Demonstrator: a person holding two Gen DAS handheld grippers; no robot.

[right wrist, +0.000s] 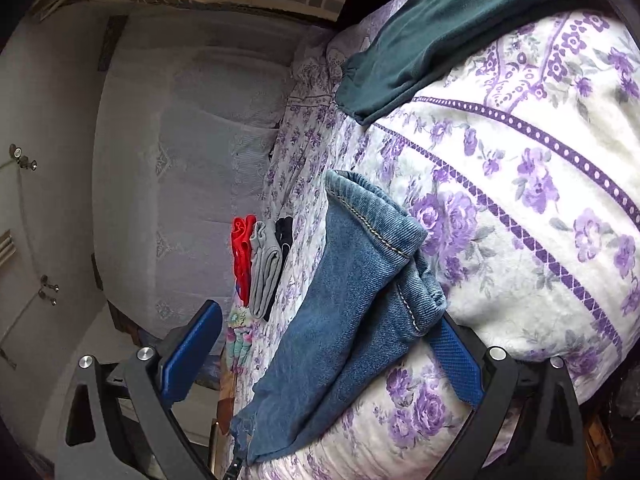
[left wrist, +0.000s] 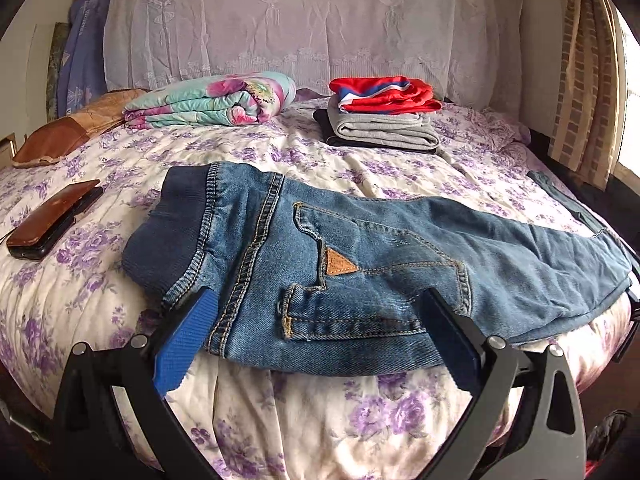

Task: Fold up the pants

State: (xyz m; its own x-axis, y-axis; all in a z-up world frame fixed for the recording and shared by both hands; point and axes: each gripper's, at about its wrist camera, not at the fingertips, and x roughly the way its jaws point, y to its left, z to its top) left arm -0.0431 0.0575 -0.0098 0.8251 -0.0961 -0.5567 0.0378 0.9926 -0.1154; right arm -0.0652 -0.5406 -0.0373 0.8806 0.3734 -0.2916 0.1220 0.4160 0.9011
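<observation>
Jeans (left wrist: 360, 264) are lying flat near the bed's (left wrist: 280, 420) front edge, doubled lengthwise, likely for a cross fold. Left gripper (left wrist: 320, 320) is straddling the seat, jaws wide, gripping nothing. Right gripper (right wrist: 324, 352) is spreading fully around the leg cuffs (right wrist: 372, 248), pads not pressing. Only the left view is showing the folded stack (left wrist: 384, 116) clearly; only the right is showing green cloth (right wrist: 440, 24).

Blue denim pants (left wrist: 360, 264) with tan stitching, a navy ribbed waistband and a tan triangular patch (left wrist: 339, 267) lie on a white bedspread (left wrist: 120, 272) printed with purple roses. Behind sit a turquoise-and-pink floral quilt (left wrist: 212, 100) and a red, grey and black clothes stack (left wrist: 380, 114). A dark teal garment (right wrist: 440, 28), perhaps fleece, lies beyond.
</observation>
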